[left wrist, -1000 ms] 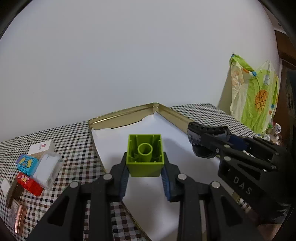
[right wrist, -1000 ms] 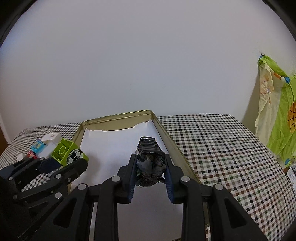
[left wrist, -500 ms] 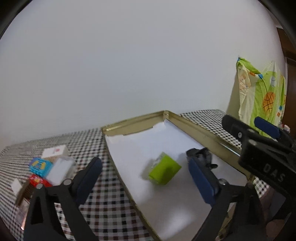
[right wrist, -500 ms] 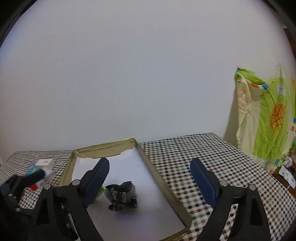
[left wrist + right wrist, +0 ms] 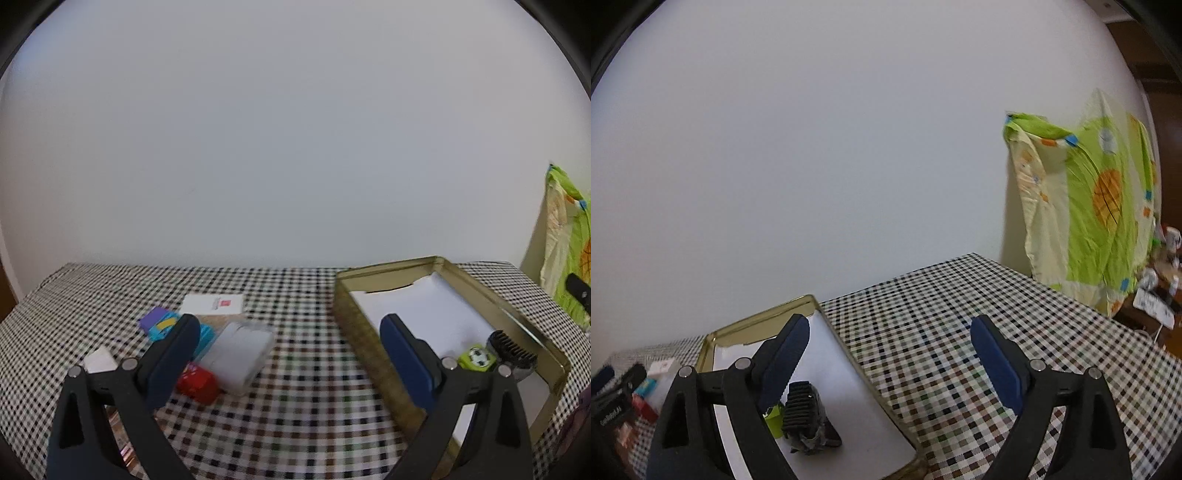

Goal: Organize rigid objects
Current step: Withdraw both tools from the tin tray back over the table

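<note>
On the tray's (image 5: pixel 458 275) white liner, near end, the green block (image 5: pixel 477 357) and black comb (image 5: pixel 511 349) now lie released; both tools, left tool (image 5: pixel 291 354) and right tool (image 5: pixel 888 356), gape empty, withdrawn, left facing the leftover boxes (image 5: pixel 207 347) on the tabletop (image 5: pixel 303 398).

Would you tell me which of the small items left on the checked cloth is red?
The red block, nearest the camera in the pile, touching the clear plastic box; the others are white, blue or purple.
</note>
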